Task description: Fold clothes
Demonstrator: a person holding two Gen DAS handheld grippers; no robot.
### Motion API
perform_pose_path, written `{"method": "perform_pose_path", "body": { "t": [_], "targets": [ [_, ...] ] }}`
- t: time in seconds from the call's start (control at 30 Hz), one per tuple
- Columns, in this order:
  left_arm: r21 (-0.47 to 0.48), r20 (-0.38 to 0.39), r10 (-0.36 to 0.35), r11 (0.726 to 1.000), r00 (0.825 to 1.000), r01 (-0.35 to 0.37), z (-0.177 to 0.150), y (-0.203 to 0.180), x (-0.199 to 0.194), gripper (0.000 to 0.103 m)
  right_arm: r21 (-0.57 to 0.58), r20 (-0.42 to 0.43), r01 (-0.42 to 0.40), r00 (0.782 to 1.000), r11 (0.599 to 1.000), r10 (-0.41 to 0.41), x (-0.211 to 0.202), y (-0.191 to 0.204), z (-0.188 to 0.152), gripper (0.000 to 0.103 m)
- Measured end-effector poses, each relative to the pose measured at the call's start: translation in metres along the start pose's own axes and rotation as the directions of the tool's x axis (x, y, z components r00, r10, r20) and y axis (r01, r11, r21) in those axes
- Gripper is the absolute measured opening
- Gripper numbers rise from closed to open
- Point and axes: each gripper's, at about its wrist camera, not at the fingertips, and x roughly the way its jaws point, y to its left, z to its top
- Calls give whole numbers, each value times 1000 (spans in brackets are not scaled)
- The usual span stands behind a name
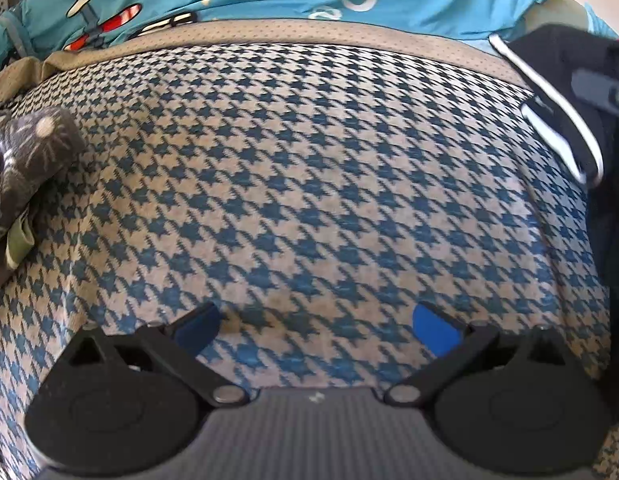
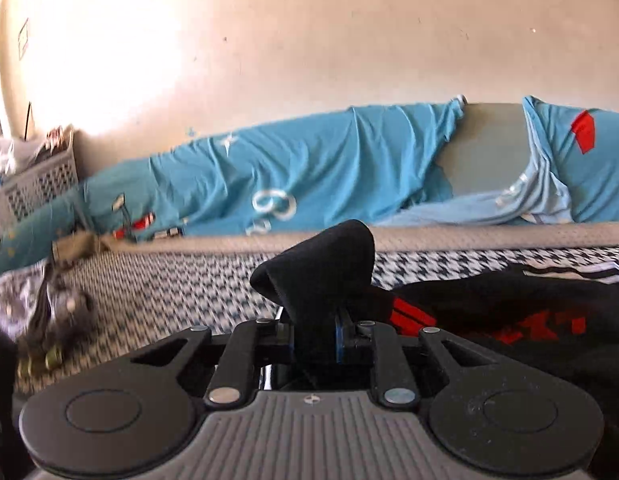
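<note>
A black garment [image 2: 529,308] with red lettering and white stripes lies on the houndstooth bed cover [image 2: 169,288]. My right gripper [image 2: 315,340] is shut on a fold of the black garment, and the pinched cloth sticks up above the fingers. In the left wrist view the same black garment [image 1: 569,92] with white piping hangs at the right edge. My left gripper [image 1: 317,326] is open, low over the houndstooth cover [image 1: 309,180], with nothing between its blue pads [image 1: 435,332].
A grey patterned garment [image 1: 33,148] lies bunched at the left; the same grey garment [image 2: 61,308] shows in the right view. A turquoise printed sheet [image 2: 309,176] runs along the back by the wall. A laundry basket [image 2: 33,188] stands at far left.
</note>
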Motion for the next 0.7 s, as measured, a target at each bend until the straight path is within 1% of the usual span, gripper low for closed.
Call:
{"method": "perform_pose_path", "body": {
  "t": [0.17,0.23,0.3,0.5,0.6,0.63,0.7],
  "targets": [
    [-3,24,21,1000,999,-21,0,12,0,103,62,42,-42,998,997,39,16,10,13,18],
    [-12,32,19,1000,999,-19,0,15,-2,103,66,62,-61,996,996,57,20,17,17,18],
    [-29,49,21,999,999,-19,3,20,-4,103,66,83,-80,994,995,75,26,25,21,18],
    [-123,77,64,991,995,-54,16,44,-3,103,160,116,-146,985,976,129,52,36,30,18],
    [-140,75,76,988,994,-65,18,50,-2,103,203,135,-179,979,963,154,64,42,35,18],
    [-144,71,80,987,994,-69,18,52,-2,103,199,142,-187,977,962,160,68,46,36,18],
    [-153,62,88,985,994,-77,18,55,0,103,175,142,-198,974,964,174,75,56,36,27]
  ]
}}
